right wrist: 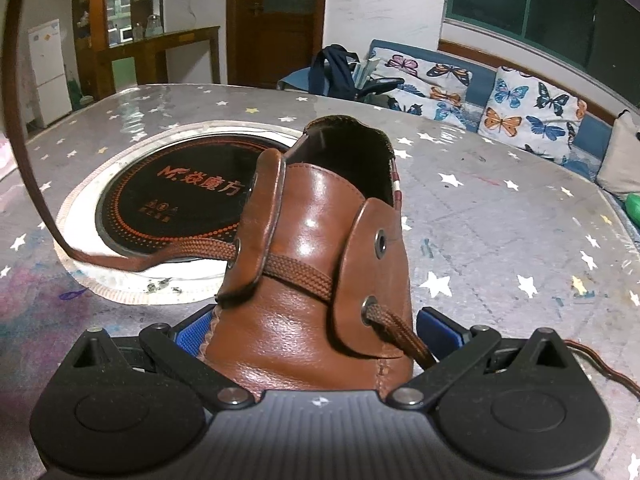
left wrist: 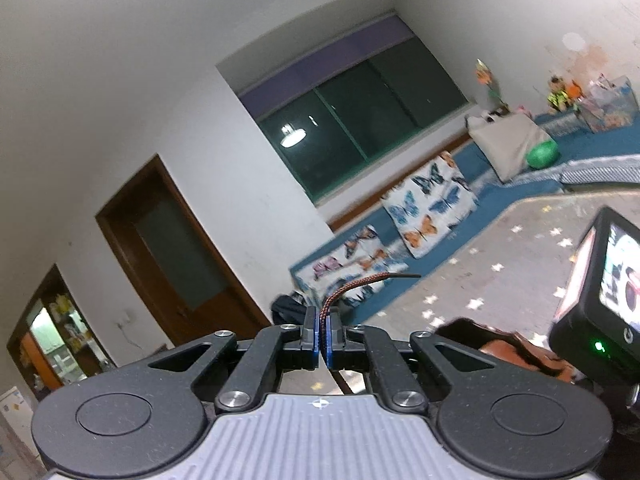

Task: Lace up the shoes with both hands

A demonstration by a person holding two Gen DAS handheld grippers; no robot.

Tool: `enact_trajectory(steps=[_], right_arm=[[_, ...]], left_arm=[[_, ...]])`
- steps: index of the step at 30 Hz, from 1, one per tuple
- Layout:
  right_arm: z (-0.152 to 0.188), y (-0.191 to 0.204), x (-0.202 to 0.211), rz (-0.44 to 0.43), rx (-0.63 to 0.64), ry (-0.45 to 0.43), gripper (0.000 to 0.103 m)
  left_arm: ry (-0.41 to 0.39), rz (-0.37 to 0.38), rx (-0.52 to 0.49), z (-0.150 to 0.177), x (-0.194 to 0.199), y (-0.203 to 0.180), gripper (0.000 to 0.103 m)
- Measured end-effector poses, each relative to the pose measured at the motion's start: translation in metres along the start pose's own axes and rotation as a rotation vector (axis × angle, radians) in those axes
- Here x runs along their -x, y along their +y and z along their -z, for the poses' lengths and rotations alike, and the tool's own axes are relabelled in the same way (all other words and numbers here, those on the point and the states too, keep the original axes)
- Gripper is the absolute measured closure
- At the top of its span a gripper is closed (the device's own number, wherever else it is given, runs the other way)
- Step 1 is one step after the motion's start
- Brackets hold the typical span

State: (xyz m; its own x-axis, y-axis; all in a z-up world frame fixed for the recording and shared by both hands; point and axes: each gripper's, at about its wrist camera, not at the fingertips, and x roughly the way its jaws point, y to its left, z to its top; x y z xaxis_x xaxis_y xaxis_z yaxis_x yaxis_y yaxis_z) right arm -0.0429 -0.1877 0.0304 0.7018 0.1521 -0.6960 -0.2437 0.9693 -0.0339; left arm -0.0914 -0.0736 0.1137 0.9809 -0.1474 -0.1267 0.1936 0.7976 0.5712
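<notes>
Lace (right wrist: 298,270) runs in from the far left of the right wrist view, sweeping down in a long brown arc over the table (right wrist: 500,216), then lying flat across the rim of the round black hob (right wrist: 176,184) set into the tabletop, and entering the lower eyelet of the left flap of the shoe (right wrist: 316,240). From there it crosses the tongue as one flat bar and comes out of the lower right eyelet, where the free part drops toward the right gripper (right wrist: 316,330). That gripper's blue pads sit against both sides of the shoe's front, jaws spread wide and grasping the brown leather. The upper right eyelet is bare. The shoe stands upright on the table with its opening facing away from the camera, just beside the hob. In the left wrist view, the left gripper (left wrist: 323,344) has its jaws clenched on the lace near its end; a short length and the dark tip (left wrist: 404,276) stick out beyond the pads, bending to the right. Further right in that view, part of the shoe shows low beside the linkage, with a camera screen (left wrist: 616,272) at the edge.
</notes>
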Motion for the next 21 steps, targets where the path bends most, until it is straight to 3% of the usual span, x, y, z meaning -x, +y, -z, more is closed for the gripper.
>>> enact_trajectory(steps=[9, 21], right_arm=[[0.004, -0.02, 0.014, -0.116, -0.04, -0.045, 0.0], [0.003, -0.049, 0.038, -0.195, -0.103, -0.091, 0.0]], left_arm=[[0.076, 0.12, 0.016, 0.001, -0.014, -0.025, 0.099], [0.128, 0.166, 0.039, 0.002, -0.026, -0.028, 0.099]])
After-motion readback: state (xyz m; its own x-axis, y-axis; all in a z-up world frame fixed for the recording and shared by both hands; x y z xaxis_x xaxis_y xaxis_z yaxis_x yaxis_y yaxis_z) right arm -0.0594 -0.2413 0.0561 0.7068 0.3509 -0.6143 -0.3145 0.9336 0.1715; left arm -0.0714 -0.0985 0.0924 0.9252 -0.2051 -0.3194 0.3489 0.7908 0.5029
